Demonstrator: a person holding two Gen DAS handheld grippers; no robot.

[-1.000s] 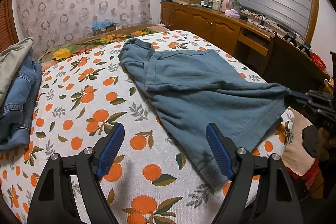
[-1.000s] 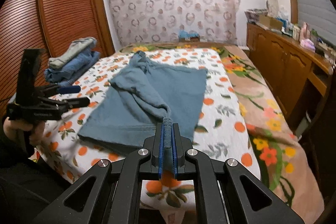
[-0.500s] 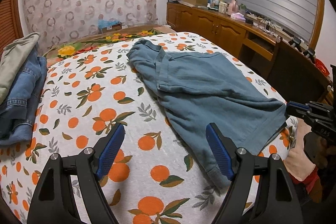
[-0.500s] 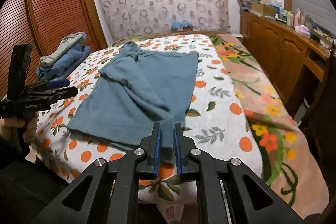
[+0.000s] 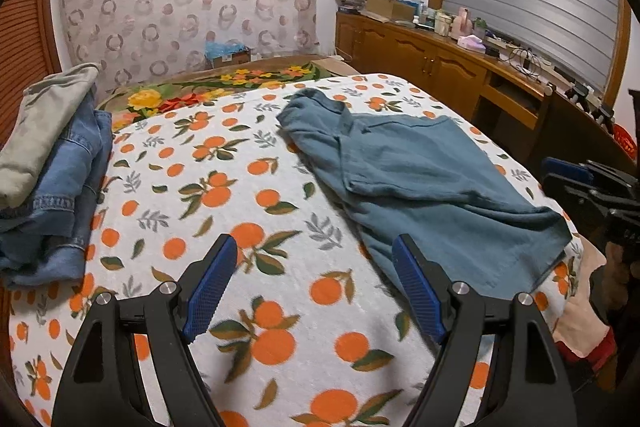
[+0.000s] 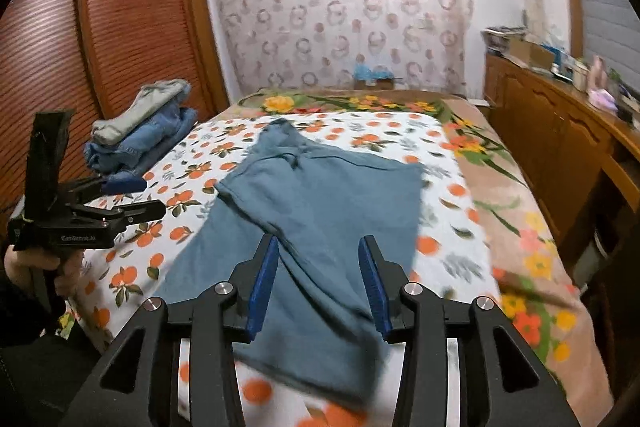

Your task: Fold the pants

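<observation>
Teal-blue pants [image 5: 432, 187] lie spread on the orange-print bed cover [image 5: 208, 195], one leg folded over the other, waist toward the far end. My left gripper [image 5: 314, 247] hovers open over the cover just left of the pants' near edge, nothing between its fingers. In the right wrist view the pants [image 6: 320, 211] stretch away from my right gripper [image 6: 319, 247], whose jaws are opening above the near hem; the blue pads stand apart from the cloth. The left gripper [image 6: 132, 195] shows at the left, held by a hand.
A stack of folded jeans and a grey garment [image 5: 52, 163] sits at the bed's far left. A wooden cabinet [image 5: 440, 67] with clutter runs along the right wall. A slatted wardrobe [image 6: 120, 27] stands left. A floral blanket [image 6: 520, 227] covers the bed's right side.
My right gripper, shut on the pants' hem a second ago, has let go and parted its jaws while drawing back. The hem now lies on the bed. The left gripper shifted slightly.
</observation>
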